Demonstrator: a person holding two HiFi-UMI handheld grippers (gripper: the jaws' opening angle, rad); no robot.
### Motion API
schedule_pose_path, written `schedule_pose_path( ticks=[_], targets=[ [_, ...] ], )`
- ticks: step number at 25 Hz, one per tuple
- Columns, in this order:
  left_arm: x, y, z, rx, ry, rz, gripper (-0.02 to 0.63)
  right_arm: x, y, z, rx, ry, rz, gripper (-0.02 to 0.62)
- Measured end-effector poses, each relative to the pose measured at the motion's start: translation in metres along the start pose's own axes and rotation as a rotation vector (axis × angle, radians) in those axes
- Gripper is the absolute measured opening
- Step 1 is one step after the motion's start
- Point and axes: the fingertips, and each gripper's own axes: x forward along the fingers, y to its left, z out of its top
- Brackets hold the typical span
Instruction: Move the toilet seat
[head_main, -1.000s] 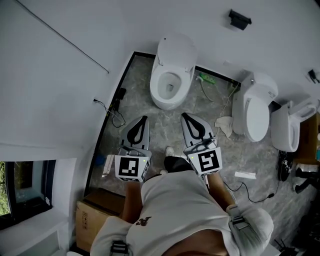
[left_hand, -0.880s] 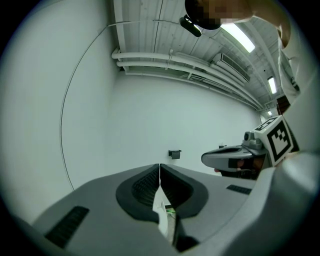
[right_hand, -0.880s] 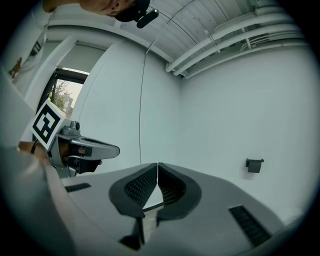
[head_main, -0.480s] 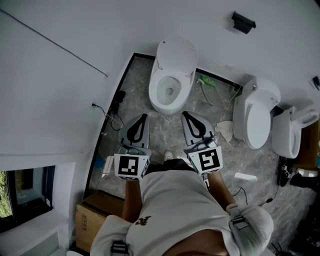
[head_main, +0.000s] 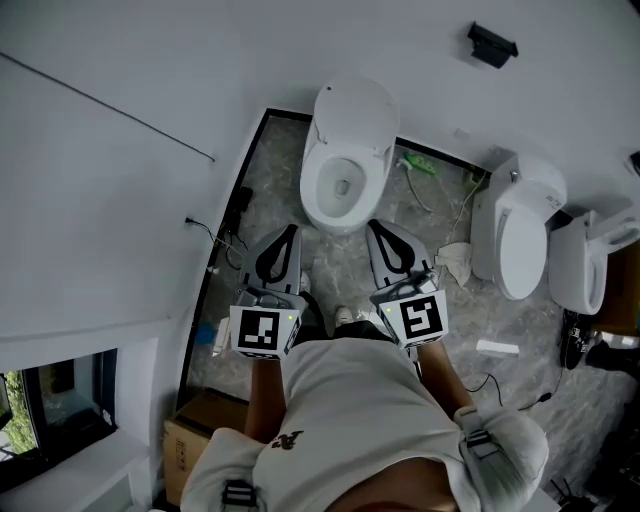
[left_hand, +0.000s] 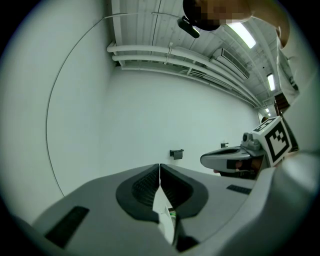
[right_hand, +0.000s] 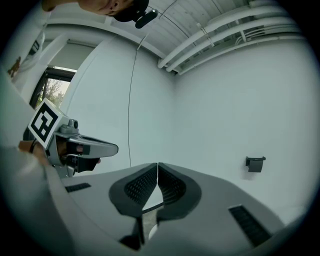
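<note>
Gaping wht toilet (head_main: 318, 200), lid (head_main: 356, 108) up

Floor (head_main: 345, 268): grey marbled tile. On it I count:
- an open toilet (head_main: 345, 160) at the wall
- a second toilet (head_main: 518, 238) and a third toilet (head_main: 588, 255) to the right
- a crumpled white rag (head_main: 457, 262)
- a green object (head_main: 420, 165)
- a black cable (head_main: 226, 241)
- a cardboard box (head_main: 196, 440)

The white toilet (head_main: 352, 115) looks like smooth, glossy ceramic. The grey veined floor (head_main: 340, 272) reads as polished stone tile. The brown box (head_main: 195, 432) is matt cardboard. The left gripper (left_hand: 159, 167) has matt grey plastic fingers (left_hand: 92, 205) with ribbed black pads (left_hand: 145, 187).
</note>
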Motion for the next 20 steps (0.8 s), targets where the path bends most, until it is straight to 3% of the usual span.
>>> schedule_pose_path(
  ticks=[20],
  targets=[
    [0.098,0.116,-0.004,0.009,-0.024,-0.223,0.025,0.126,-0.016,-0.006,-0.006,0.065,-0.246,0.021]
  ],
)
